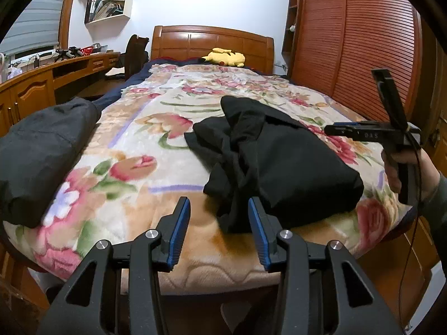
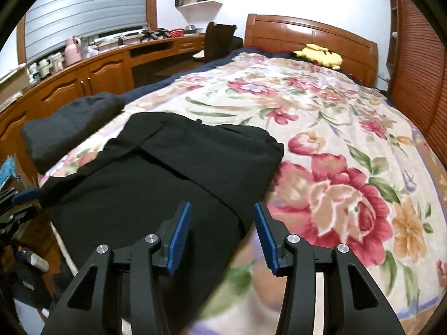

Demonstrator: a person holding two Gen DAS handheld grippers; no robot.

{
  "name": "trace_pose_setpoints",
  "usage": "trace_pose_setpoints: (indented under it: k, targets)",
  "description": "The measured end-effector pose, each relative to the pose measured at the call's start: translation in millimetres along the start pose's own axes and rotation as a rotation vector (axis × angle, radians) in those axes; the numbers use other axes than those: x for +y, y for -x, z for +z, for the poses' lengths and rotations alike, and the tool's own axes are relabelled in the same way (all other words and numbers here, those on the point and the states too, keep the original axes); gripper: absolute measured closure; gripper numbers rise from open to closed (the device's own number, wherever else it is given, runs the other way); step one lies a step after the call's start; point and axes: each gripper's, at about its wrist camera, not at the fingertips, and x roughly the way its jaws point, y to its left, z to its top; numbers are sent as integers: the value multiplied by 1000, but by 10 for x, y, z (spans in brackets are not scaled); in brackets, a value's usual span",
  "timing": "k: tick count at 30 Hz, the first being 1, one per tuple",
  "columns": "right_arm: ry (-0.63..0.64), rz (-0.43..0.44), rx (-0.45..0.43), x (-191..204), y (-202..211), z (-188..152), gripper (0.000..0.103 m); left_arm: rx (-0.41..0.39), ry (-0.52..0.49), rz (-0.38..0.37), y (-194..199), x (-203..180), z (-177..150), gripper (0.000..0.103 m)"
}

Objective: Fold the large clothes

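Observation:
A large black garment (image 1: 285,164) lies bunched and partly folded on the floral blanket (image 1: 134,150) near the foot of the bed. My left gripper (image 1: 219,223) is open and empty, just short of the garment's near crumpled edge. The right gripper (image 1: 363,132) shows at the right of the left wrist view, held in a hand above the garment's right side. In the right wrist view the garment (image 2: 167,173) lies flatter, and my right gripper (image 2: 222,231) is open and empty over its near right edge.
A dark grey folded garment (image 1: 42,150) sits at the bed's left edge, also in the right wrist view (image 2: 69,122). A yellow plush toy (image 1: 225,55) lies by the wooden headboard (image 1: 212,42). A wooden desk (image 2: 97,67) runs along the left; a slatted wardrobe (image 1: 349,42) stands right.

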Motion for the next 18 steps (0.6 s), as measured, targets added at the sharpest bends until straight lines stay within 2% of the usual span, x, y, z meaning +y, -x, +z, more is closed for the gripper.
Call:
trace_pose_setpoints:
  k: [2,3,4,5,6,13,18]
  targets:
    - [6,-5,9,42,-49,21,53,12,-4,-7,-22,13,-19,59]
    - [9,-9,13,57,-73,24,50,18,-8,-9,-33,13,-29,55]
    - [11,-11,16,79,-111,69,47,24,-14,-11,-31,12,-52,50]
    - [11,-12,18,71,-135,87,42,28,-20,-16,-47,8,-69,39]
    - [13,-13,20,76,-159,101,39,27,-25,-20,-55,6,-82,33]
    - [-9,-13,19,-17,-359,211,35,43,-14,-20,-198,25,-148,33]
    - [-6,-37,1,-147,-502,326,28,40,-7,-32,-350,36,-153,33]
